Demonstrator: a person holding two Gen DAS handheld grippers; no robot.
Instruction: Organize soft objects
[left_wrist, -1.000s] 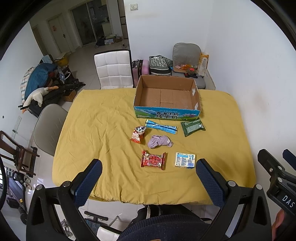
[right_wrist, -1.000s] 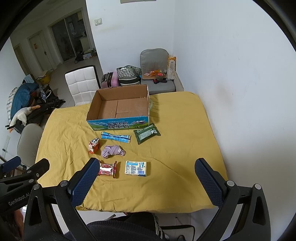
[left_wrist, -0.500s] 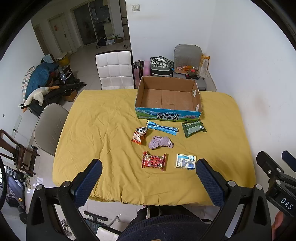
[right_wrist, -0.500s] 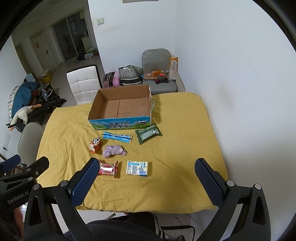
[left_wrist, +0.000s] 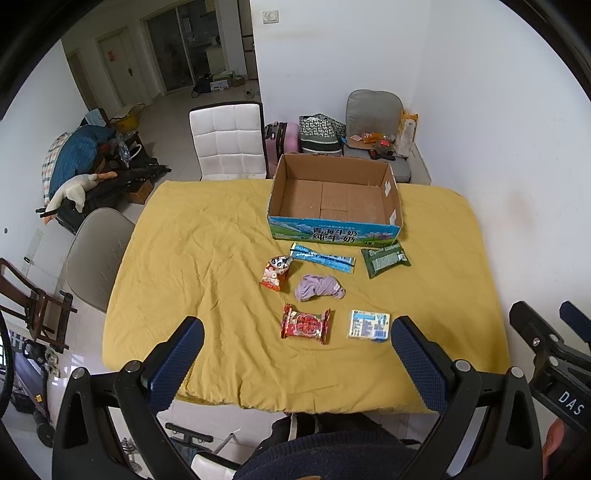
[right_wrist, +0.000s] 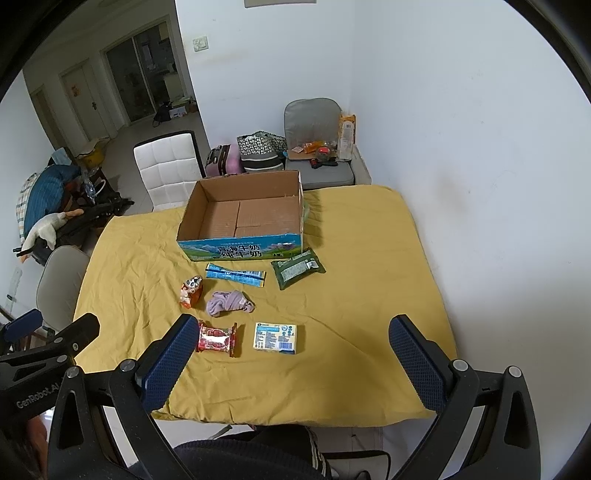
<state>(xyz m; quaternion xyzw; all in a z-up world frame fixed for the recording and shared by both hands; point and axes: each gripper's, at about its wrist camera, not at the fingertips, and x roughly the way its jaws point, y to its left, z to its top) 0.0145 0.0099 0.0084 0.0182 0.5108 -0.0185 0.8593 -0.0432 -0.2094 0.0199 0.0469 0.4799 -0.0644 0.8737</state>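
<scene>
Six soft items are seen lying loose on the table with the yellow cloth (left_wrist: 192, 266), all in front of an empty cardboard box with a blue printed front (left_wrist: 334, 233) that stands toward the far edge. Just before the box lie a long blue sachet (left_wrist: 322, 257) and a dark green packet (left_wrist: 385, 260); nearer the middle are a small red-and-white snack bag (left_wrist: 275, 272) and a crumpled lilac cloth (left_wrist: 319, 287); closest to the near edge are a red wrapped snack (left_wrist: 305, 324) and a pale yellow flat pack (left_wrist: 369, 325).

The left gripper (left_wrist: 295, 363) and the right gripper (right_wrist: 291, 360) are both held above the near edge, fingers spread wide, nothing between them. Nothing has yet been placed in the box, so the task is judged to be at its start.

The first pick is best made on the nearest items: the red wrapped snack by the left gripper, the pale yellow flat pack by the right. Each gripper should be lowered straight over its item and closed across the short side, so that the yellow cloth is not pinched along with it. A light squeeze is advised, since the packs will probably deform.
</scene>
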